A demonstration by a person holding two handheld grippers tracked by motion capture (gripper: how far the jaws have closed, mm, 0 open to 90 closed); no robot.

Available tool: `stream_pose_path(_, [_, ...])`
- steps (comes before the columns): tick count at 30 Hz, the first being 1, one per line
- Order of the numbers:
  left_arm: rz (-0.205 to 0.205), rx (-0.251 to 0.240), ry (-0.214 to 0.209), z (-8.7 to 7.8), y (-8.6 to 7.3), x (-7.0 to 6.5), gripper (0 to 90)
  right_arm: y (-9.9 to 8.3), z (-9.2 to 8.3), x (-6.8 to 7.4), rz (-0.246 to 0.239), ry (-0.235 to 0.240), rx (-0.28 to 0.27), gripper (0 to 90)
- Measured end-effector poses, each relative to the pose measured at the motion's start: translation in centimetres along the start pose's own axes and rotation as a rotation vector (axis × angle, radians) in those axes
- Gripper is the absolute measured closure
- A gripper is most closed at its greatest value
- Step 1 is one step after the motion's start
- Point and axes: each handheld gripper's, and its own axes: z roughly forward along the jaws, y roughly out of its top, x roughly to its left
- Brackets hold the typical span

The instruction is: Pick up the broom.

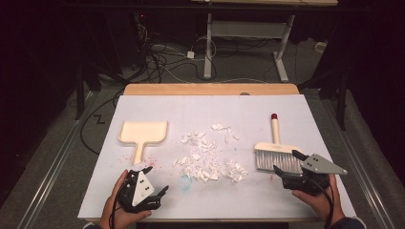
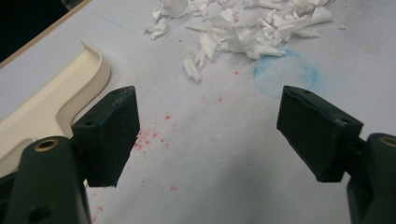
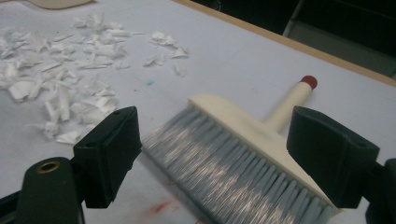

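A cream dustpan [image 1: 143, 132] lies at the left of the white sheet, handle toward me; its edge shows in the left gripper view [image 2: 56, 98]. A heap of torn white paper scraps [image 1: 207, 155] [image 2: 243, 28] [image 3: 60, 79] covers the middle. At the right lies a cream hand brush [image 1: 275, 143] with grey bristles and a red-tipped handle. My left gripper [image 1: 156, 180] [image 2: 208, 135] stands open over bare sheet, just below the dustpan handle. My right gripper [image 1: 288, 161] [image 3: 215, 154] is open, its jaws on either side of the brush bristles [image 3: 233, 163], with the pads not pressing on them.
The white sheet [image 1: 248, 109] covers a wooden table whose far edge [image 1: 210, 89] shows. A faint blue ring [image 2: 285, 70] and red specks [image 2: 154, 135] stain the sheet near the left gripper. Cables and a desk frame stand on the floor beyond.
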Motion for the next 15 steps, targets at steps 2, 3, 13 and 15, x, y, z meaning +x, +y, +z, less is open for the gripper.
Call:
stream_pose_path(2, [-0.016, -0.003, -0.002, 0.0, 0.0, 0.2, 20.3, 0.2, 0.3, -0.2, -0.008, -0.011, 0.0, 18.5])
stream_pose_path(3, [-0.018, -0.003, -0.001, 0.1, 0.0, 0.2, 20.3, 0.3, 0.5, -0.4, -0.017, -0.021, 0.006, 18.7])
stream_pose_path(13, [-0.021, 0.016, -0.005, 0.4, -0.1, 0.2, 20.5, 3.4, 4.0, -3.7, 0.101, -0.142, 0.166, 23.8])
stream_pose_path(15, [-0.013, 0.023, -0.007, 0.6, 0.0, 0.1, 20.5, 4.1, 5.4, -5.0, 0.157, -0.162, 0.225, 24.2])
